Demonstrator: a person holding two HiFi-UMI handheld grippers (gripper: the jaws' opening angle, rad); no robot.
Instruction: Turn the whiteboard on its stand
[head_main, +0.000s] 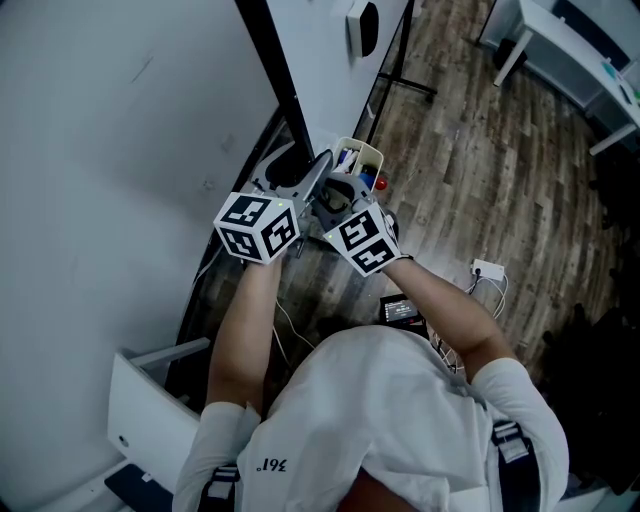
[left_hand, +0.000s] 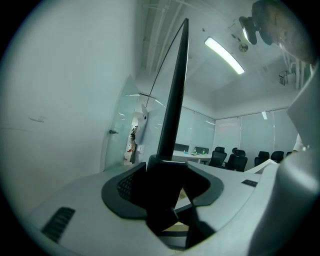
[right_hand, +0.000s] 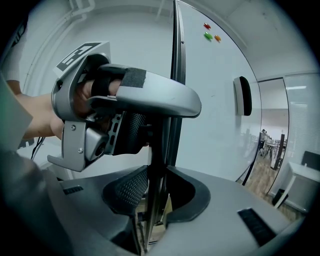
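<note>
The whiteboard (head_main: 110, 150) fills the left of the head view, its black frame edge (head_main: 272, 70) running down towards both grippers. My left gripper (head_main: 298, 188) is shut on that edge; in the left gripper view the black frame (left_hand: 175, 100) rises from between the jaws of the left gripper (left_hand: 162, 186). My right gripper (head_main: 336, 192) sits right beside it. In the right gripper view the same frame edge (right_hand: 175, 75) passes between the jaws of the right gripper (right_hand: 152, 195), shut on it just below the left gripper (right_hand: 125, 107).
A black eraser (right_hand: 243, 96) and small magnets (right_hand: 209, 32) cling to the board face. A white holder with markers (head_main: 358, 160) hangs by the grippers. The stand's black foot (head_main: 405, 85), a white desk (head_main: 570, 50) and a power strip (head_main: 488, 270) occupy the wooden floor. Office chairs (left_hand: 230, 159) stand beyond.
</note>
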